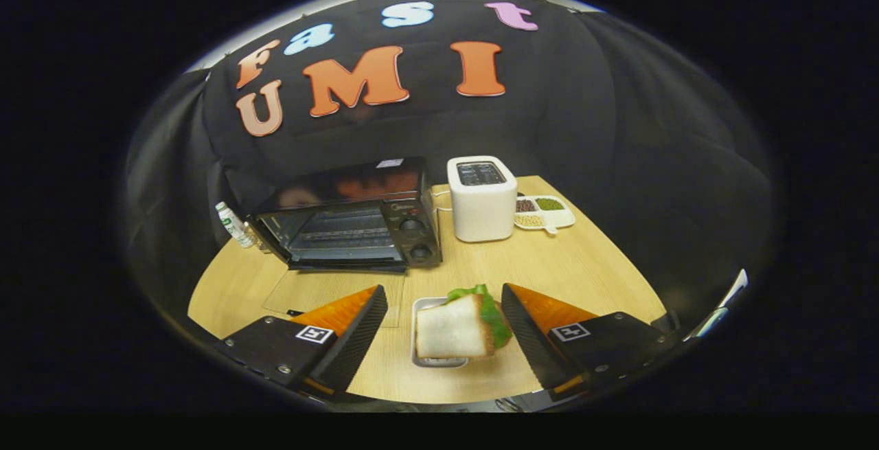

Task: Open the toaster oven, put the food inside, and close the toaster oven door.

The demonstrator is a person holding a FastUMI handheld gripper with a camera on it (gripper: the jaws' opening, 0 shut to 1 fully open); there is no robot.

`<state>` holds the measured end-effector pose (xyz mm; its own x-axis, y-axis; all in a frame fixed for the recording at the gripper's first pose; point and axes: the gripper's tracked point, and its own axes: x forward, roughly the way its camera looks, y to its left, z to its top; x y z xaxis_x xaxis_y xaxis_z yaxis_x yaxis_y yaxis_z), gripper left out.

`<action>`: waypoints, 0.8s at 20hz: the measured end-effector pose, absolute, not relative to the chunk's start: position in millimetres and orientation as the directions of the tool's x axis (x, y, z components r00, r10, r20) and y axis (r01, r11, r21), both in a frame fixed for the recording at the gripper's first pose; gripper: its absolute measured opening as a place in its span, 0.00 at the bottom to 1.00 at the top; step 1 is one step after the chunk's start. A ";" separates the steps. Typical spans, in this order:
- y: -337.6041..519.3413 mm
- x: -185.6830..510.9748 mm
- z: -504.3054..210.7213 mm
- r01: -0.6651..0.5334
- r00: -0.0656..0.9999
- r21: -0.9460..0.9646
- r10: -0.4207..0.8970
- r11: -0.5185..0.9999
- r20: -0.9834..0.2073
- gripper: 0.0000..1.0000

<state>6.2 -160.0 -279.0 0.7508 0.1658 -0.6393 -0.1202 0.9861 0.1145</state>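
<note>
A: Sandwich status, please. Where does it sit against your tool?

B: I see the white-bread sandwich with green lettuce (457, 327) between my fingers, on a small grey rectangular tray (420, 307) on the light wooden table (584, 264). The two-finger gripper with black ribbed pads and orange backs (443, 323) is spread wide: left finger (357, 330) well off the bread, right finger (525, 333) just beside the lettuce edge. I can't tell whether that one touches the leaf. Nothing is clamped.

A: And the oven?

B: The black toaster oven with two round knobs (357, 220) stands beyond the fingers, a little left of the line they point along. Its glass door (347, 266) is already folded down flat toward me, and I can see the wire rack (340, 230) inside.

A: Anything else around it?

B: A white two-slot toaster (482, 198) stands just to the oven's right, and beside that lies a white divided dish of beans and grains (544, 211). A small white bottle with a green label (234, 225) stands at the oven's left corner, near the table edge
</note>
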 end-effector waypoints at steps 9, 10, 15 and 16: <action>-176.0 -0.1 -369.5 -0.162 0.400 0.313 0.353 0.936 -0.846 0.99; -173.4 -0.6 -380.2 -0.152 0.363 0.335 0.368 0.930 -0.856 0.99; -163.5 2.2 -399.3 -0.114 0.272 0.394 0.410 0.912 -0.870 0.90; -162.7 2.7 -397.5 -0.114 0.268 0.397 0.413 0.910 -0.870 0.81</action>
